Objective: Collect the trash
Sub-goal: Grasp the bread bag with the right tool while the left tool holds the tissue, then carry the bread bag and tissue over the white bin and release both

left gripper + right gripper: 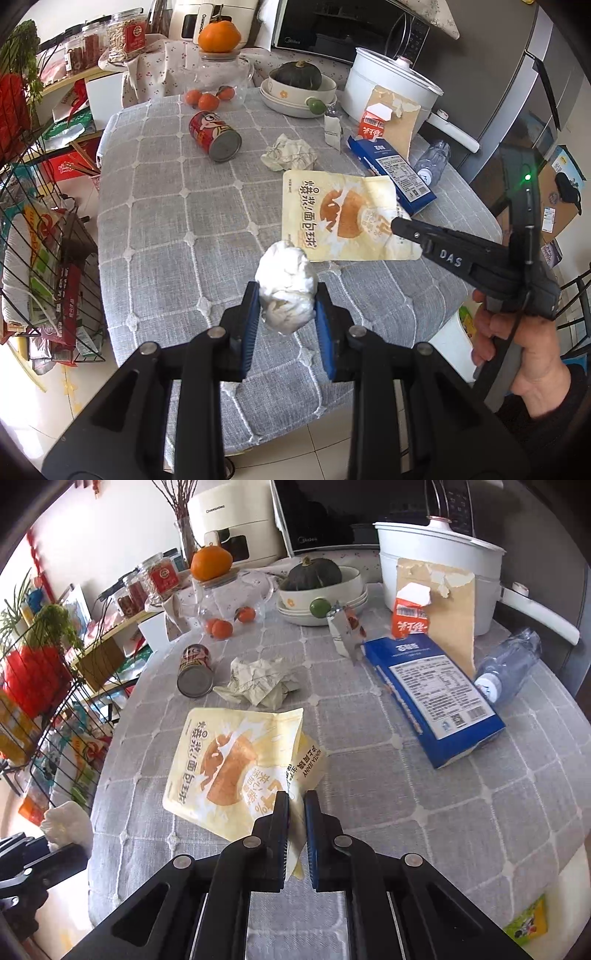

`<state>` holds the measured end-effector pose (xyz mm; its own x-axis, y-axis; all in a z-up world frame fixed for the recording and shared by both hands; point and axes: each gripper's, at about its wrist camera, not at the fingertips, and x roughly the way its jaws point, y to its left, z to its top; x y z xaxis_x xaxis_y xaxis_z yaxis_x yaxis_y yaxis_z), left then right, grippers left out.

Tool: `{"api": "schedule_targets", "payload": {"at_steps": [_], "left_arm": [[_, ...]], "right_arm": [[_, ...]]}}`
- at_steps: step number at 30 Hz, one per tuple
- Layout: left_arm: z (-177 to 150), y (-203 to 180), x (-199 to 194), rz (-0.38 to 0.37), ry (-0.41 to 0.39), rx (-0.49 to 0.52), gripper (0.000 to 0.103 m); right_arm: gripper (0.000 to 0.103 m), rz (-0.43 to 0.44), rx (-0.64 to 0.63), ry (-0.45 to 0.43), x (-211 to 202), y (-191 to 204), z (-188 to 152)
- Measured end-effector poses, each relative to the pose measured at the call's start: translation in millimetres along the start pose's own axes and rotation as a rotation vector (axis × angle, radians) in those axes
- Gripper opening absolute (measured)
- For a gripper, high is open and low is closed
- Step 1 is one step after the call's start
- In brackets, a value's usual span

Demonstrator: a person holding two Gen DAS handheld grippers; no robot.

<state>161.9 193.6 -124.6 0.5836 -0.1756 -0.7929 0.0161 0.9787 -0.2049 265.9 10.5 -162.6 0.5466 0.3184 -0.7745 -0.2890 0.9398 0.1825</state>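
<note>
**Two pieces gripped, most trash left on the table**

A white tissue wad [286, 286] is pinched between the pads of the left gripper [284, 295], held above the grey tablecloth [166, 221]. A yellow bread bag [236, 764] is clamped by its near edge in the right gripper [295, 805]. Still uncollected: the red can [215, 136], crumpled wrapper [258, 681], blue carton [436, 698], plastic bottle [506, 664] and torn milk carton [412, 614]. No bin is seen.

The left gripper [284, 306] has 2 black arms, blue ridged pads [250, 325] and round silver screws. The right gripper [295, 808] looks alike, marked "DAS".
</note>
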Motion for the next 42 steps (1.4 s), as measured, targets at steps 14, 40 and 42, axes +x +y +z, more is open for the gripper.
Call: {"api": "schedule_targets", "payload": {"at_steps": [14,40,42], "left_arm": [[4.9,-81.2,9.8,-0.083,0.000,0.117,0.031],[-40.6,-216.0,42.8,-0.195,0.072,0.353,0.031],[-43.4,-222.4,43.6,-0.197,0.071,0.369,0.031]], "right_arm": [[0.009,-0.054,0.027,-0.073,-110.5,-103.6,-3.6],[0.009,-0.215,0.290,0.178,-170.3,-303.6,-141.8],[0.009,-0.209,0.314,0.209,-161.6,-310.1,-148.2]]}}
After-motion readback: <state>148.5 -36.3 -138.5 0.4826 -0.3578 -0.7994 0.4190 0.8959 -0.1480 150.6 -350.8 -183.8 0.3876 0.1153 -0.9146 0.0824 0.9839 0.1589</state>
